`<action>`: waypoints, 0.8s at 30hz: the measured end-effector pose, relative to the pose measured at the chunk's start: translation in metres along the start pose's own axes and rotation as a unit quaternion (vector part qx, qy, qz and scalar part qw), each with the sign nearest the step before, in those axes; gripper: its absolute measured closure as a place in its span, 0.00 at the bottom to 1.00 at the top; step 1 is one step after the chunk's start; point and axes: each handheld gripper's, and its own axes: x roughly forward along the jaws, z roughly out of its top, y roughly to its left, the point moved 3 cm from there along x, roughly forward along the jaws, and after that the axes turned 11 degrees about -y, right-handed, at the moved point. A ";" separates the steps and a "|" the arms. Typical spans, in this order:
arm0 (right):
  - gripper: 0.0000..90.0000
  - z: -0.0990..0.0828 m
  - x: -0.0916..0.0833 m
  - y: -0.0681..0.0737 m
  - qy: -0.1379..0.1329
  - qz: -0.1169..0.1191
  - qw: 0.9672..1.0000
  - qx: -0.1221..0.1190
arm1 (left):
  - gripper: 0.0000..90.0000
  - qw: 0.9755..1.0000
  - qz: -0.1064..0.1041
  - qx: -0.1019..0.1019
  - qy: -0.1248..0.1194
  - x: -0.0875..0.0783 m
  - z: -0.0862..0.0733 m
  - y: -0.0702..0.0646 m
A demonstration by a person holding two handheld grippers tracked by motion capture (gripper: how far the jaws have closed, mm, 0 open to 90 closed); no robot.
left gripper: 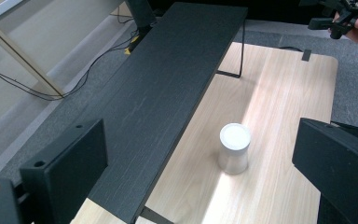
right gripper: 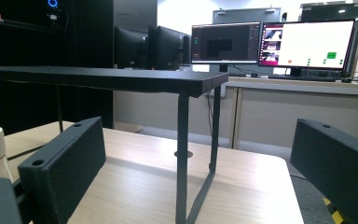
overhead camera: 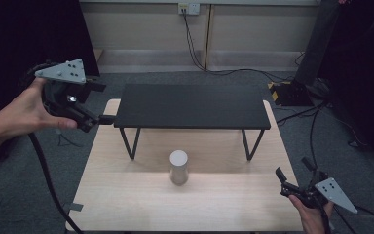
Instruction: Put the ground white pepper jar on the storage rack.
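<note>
Open left gripper, unlabelled white cup, black shelf

The cup near the middle of the tabletop is pale grey-white with a lighter white top. The tabletop itself is light wood with a fine straight grain. The shelf along the far edge is matte black, thin legs included. Both grippers, left and right, are black with a grey plate dotted with small dark holes. The floor looks dark grey, I think carpet.
</note>
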 end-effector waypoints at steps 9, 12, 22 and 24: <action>0.03 0.000 0.000 0.001 0.001 0.001 1.000 0.000 | 0.03 1.000 -0.003 -0.002 0.003 0.000 -0.001 0.001; 0.03 0.000 0.001 0.001 0.001 0.002 1.000 0.000 | 0.03 1.000 -0.003 -0.003 0.004 0.001 -0.002 0.001; 0.03 0.000 0.001 0.001 0.001 0.004 1.000 0.000 | 0.03 1.000 -0.011 -0.006 0.015 0.014 -0.005 0.002; 0.03 0.000 0.001 0.001 0.000 0.004 1.000 0.000 | 0.03 1.000 -0.014 -0.007 0.016 0.016 -0.005 0.002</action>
